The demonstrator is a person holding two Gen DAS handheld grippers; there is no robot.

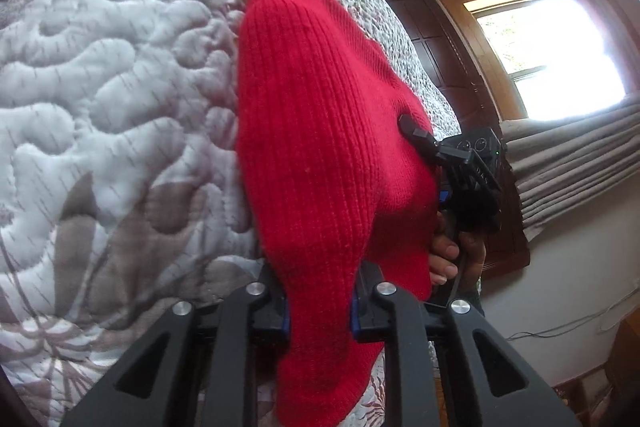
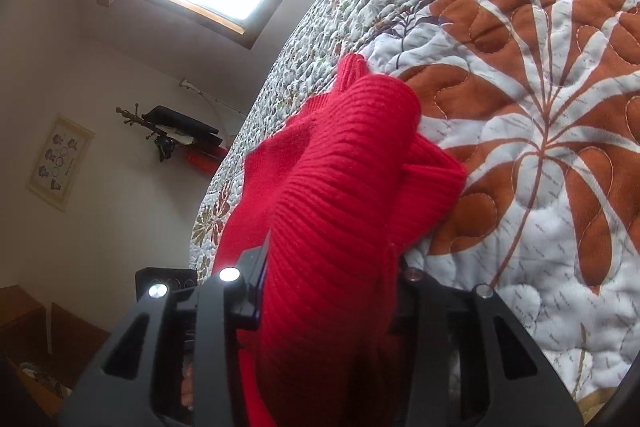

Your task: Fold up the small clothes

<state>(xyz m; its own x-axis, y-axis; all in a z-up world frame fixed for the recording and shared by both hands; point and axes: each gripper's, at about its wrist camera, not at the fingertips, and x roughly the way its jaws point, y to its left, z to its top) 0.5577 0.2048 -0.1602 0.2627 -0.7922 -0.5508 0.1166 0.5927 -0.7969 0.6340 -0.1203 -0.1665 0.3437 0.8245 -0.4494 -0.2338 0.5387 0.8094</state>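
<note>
A red ribbed knit garment (image 1: 320, 131) hangs stretched over a quilted bedspread (image 1: 100, 87). My left gripper (image 1: 320, 311) is shut on its near edge, the cloth pinched between both fingers. In the left wrist view the right gripper (image 1: 416, 135) also bites the red knit further along, held by a person's hand (image 1: 444, 255). In the right wrist view the red garment (image 2: 340, 195) bunches up and fills the space between my right gripper's (image 2: 328, 303) fingers, which are shut on it. Its far end rests on the quilt (image 2: 540, 147).
The bed's edge runs diagonally, with floor and wall beyond. A bright window (image 1: 548, 55) with a rolled blind (image 1: 580, 155) and a dark wooden cabinet (image 1: 452, 67) stand off the bed. A coat hook (image 2: 168, 131) and framed picture (image 2: 60, 163) hang on the wall.
</note>
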